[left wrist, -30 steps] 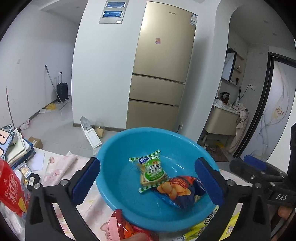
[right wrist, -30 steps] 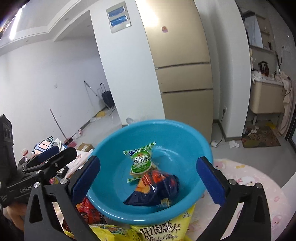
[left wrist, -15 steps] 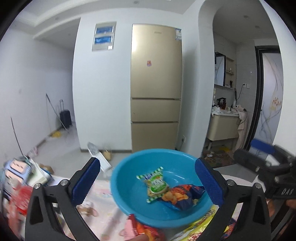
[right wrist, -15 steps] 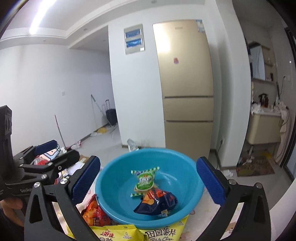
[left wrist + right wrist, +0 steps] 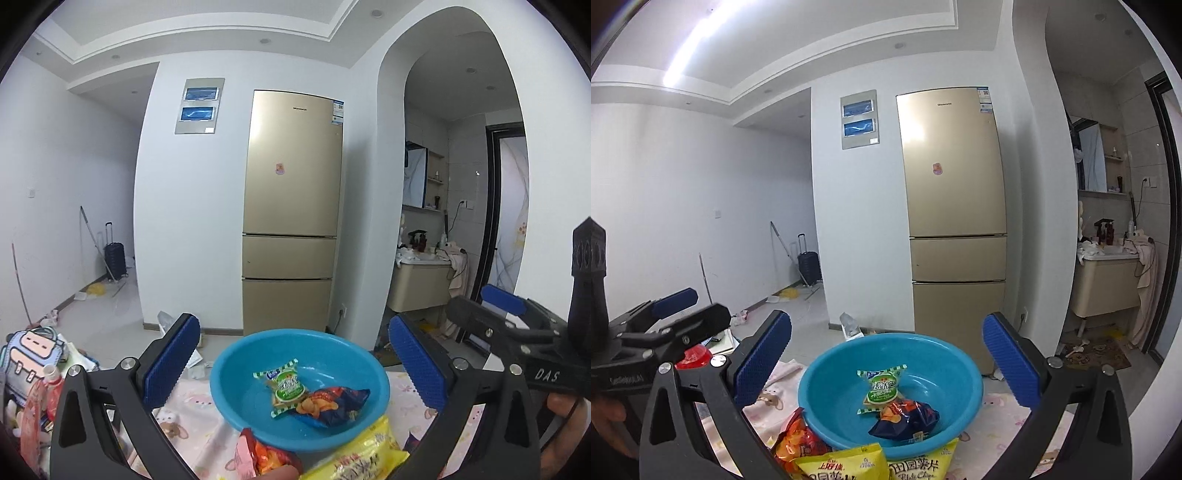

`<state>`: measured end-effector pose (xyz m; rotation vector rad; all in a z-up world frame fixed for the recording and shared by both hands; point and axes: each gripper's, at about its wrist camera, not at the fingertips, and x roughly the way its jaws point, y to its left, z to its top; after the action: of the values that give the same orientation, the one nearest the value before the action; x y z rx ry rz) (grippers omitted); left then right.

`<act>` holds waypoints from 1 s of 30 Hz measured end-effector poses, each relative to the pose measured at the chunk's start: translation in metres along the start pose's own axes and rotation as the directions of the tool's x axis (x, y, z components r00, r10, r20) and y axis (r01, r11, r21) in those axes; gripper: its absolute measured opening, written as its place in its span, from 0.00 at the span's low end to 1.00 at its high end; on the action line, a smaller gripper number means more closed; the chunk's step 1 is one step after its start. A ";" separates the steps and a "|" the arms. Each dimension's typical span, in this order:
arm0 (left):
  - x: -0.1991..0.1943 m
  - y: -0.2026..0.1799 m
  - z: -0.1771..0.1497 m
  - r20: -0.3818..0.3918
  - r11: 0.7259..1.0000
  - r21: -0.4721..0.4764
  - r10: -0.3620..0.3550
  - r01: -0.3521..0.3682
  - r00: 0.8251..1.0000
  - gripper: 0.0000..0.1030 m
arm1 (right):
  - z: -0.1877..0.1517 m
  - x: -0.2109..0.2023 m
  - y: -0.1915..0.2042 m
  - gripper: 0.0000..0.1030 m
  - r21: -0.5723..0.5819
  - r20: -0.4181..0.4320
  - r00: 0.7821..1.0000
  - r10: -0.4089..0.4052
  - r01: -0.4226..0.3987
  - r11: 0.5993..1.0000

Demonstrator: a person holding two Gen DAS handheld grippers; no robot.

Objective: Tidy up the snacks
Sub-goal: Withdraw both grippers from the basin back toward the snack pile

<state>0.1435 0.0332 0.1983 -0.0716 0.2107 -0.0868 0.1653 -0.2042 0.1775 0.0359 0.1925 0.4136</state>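
Left wrist view: the left tongs are seen wide open, with nothing between the two blue pads, and they are held above the counter, which is covered with a pink patterned cloth. A blue basin is placed on the counter, and inside it a green snack packet and a dark blue chip bag are lying, touching each other. Just in front of the basin, a red snack bag and a yellow chip bag are lying against its near rim. The right tongs are visible at the right edge. From the right wrist view, the right tongs are also spread open and empty, with the basin framed between the pads. Two yellow bags are seen there at the near rim, one with red letters and one marked "Potato Chips", beside the red snack bag. A gold fridge stands behind, against the white wall.
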 end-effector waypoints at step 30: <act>-0.018 -0.002 -0.141 -0.207 0.999 -0.038 -0.009 0.001 0.978 1.00 | -0.116 -0.030 -0.007 1.00 0.031 -0.093 0.995 0.029 -0.026 0.999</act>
<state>0.0954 0.0238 0.0645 -0.1006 0.4211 -0.0950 0.1191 -0.2232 0.0685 0.0481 0.2905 0.4403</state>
